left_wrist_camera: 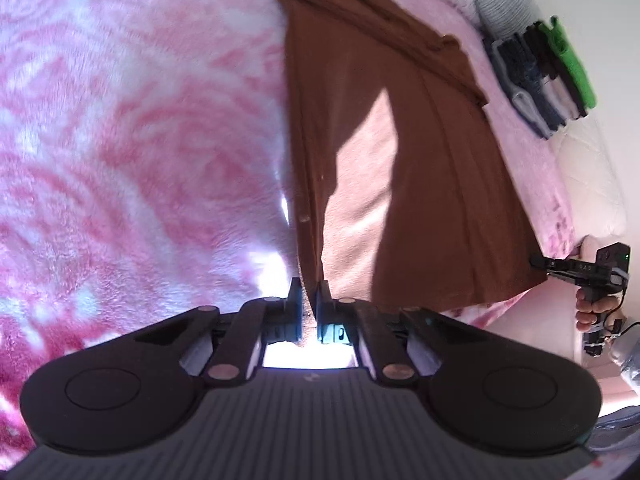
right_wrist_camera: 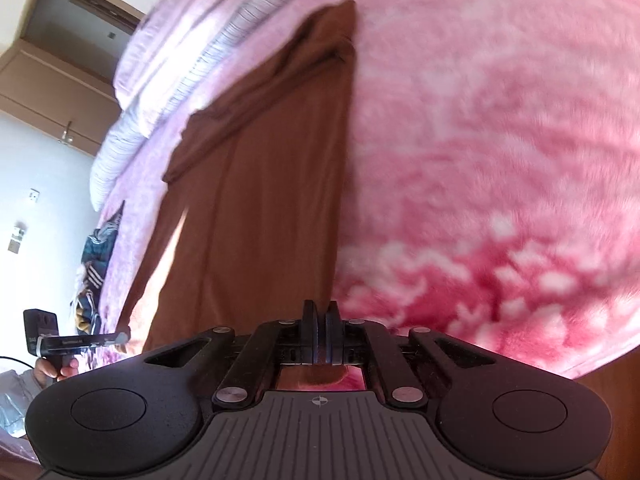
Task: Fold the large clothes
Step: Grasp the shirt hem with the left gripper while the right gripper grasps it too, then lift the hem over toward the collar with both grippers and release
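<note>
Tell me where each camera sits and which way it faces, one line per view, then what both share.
Left wrist: sits on the left gripper, faces along the brown garment on the pink blanket; the other hand shows at right.
Right wrist: sits on the right gripper, faces along the garment's opposite edge; a hand shows at left.
Shared: garment, blanket, each other's gripper.

Each handheld gripper is matte black plastic: two rounded lobes with shallow circular recesses flank a grey ribbed central plate. Black linkage bars with round metal rivets run forward to two flat fingers. The left gripper (left_wrist_camera: 308, 300) has pale blue pads on its fingers; the right gripper (right_wrist_camera: 320, 314) carries a small crosshair mark on its ribbed plate.
</note>
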Demonstrator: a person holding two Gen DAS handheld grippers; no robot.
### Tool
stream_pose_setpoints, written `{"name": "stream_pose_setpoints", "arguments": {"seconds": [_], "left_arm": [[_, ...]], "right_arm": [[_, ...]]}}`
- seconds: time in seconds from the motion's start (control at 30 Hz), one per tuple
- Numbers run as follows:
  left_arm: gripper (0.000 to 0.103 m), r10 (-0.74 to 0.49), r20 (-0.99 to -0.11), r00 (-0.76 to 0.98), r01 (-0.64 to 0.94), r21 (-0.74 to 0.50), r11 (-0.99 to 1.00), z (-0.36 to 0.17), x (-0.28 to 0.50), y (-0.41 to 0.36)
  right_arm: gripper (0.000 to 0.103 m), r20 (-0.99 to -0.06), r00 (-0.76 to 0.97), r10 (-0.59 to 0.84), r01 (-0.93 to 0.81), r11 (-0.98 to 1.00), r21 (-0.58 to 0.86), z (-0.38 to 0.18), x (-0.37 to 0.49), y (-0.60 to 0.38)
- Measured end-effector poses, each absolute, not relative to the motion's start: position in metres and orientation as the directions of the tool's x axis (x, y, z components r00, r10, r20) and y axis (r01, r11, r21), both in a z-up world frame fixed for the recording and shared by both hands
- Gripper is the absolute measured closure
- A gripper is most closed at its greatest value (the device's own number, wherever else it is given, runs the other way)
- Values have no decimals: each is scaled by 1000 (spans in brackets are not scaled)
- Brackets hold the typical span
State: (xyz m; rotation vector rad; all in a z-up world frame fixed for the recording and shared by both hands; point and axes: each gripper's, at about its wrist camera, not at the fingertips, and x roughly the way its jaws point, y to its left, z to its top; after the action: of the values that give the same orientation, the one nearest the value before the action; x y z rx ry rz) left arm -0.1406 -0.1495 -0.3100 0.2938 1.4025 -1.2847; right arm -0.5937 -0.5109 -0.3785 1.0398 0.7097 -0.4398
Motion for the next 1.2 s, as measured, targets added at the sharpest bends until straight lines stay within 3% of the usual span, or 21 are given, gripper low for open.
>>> {"name": "stream_pose_setpoints", "arguments": {"seconds": [0.23, 0.5, 0.67, 1.03, 1.2], "left_arm": [[101, -542, -793, -276, 795, -506, 335, -276, -147, -129], [101, -490, -819, -300, 731, -527, 433, -271, -174, -54], [101, -502, -805, -317, 644, -571, 509, -265, -192, -21], [101, -756, -609, -239, 632, -689, 355, -229, -106, -153], [101, -791, -584, -181, 615, -695, 372, -247, -52, -237]], "right_arm": [[103, -696, 716, -51, 627, 483, 611, -346, -613, -485], [103, -770, 633, 86, 683, 407, 607, -336, -652, -414], [103, -751, 654, 95, 687, 343, 641, -321, -649, -413], [103, -684, 727, -65, 652, 378, 657, -256, -550, -559], [103, -708, 688, -159, 716, 302, 629, -263, -491, -635]]}}
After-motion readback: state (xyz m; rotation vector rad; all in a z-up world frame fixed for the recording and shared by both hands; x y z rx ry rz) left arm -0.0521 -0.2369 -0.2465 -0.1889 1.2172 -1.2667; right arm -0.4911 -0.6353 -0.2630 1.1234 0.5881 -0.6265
